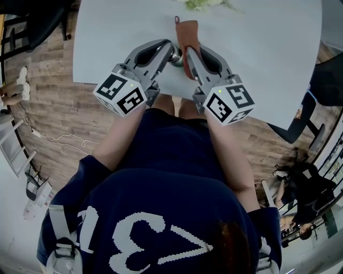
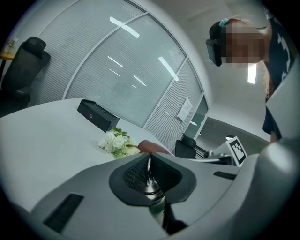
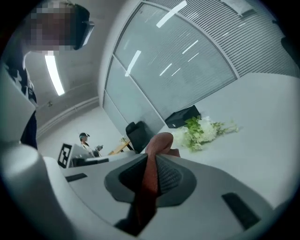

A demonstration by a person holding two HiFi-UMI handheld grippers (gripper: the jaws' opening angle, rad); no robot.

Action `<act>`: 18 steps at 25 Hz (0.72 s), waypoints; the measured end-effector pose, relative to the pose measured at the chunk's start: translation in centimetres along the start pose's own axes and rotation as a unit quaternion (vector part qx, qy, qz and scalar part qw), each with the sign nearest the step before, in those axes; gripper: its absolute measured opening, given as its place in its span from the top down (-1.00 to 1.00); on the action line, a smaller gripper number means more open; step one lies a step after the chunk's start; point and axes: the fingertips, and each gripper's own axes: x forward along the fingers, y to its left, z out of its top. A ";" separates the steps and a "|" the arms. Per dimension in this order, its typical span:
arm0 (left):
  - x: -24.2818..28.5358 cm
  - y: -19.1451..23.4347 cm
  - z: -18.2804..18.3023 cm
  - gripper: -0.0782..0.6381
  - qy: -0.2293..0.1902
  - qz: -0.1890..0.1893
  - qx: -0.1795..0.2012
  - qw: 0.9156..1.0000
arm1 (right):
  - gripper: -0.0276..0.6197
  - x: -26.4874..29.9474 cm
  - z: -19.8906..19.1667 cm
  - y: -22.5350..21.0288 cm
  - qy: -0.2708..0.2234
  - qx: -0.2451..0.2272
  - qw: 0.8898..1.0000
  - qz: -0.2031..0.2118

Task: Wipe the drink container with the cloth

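White flowers [image 2: 117, 143] lie near a black box [image 2: 97, 115] on the pale table [image 2: 42, 140].

White table [image 1: 268, 48] on wood-plank floor [image 1: 59, 112] — bunch of white flowers [image 2: 117, 142] lying near far edge, black box [image 2: 97, 115] close by.

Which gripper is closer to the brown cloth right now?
Right. The right gripper is clamped on the cloth; the left gripper sits beside it, holding the drink container.

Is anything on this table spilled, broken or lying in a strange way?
Nothing stands out. The table shows no spill, the flowers lie intact on it, the right gripper pinches the cloth, and the left gripper grips the drink container.
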 end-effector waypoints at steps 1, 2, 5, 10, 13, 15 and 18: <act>0.1 0.3 0.1 0.72 -0.001 0.009 -0.004 1.000 | 0.75 0.2 0.8 0.9 -0.014 0.009 1.000 0.013; 0.2 0.6 0.2 0.72 0.000 0.017 -0.006 1.000 | 0.75 0.3 1.4 1.7 -0.025 0.013 0.999 0.023; 0.5 0.9 0.4 0.72 0.001 0.028 -0.009 1.000 | 0.75 0.8 1.6 2.5 -0.023 -0.016 0.999 0.020; 0.6 1.0 0.3 0.72 0.002 0.026 -0.019 0.999 | 0.75 0.3 -0.7 -1.1 0.010 -0.072 0.997 -0.037; 0.4 1.1 0.3 0.72 0.004 0.021 -0.021 1.000 | 0.75 -0.3 -2.1 -3.8 0.032 -0.078 0.994 -0.072; 0.2 1.1 0.3 0.72 0.009 0.014 -0.017 1.000 | 0.75 -0.6 -3.5 -5.6 0.056 -0.075 0.991 -0.090; 0.1 0.9 0.2 0.72 0.019 -0.002 -0.003 1.000 | 0.75 -1.1 -5.2 -7.4 0.083 -0.063 0.989 -0.103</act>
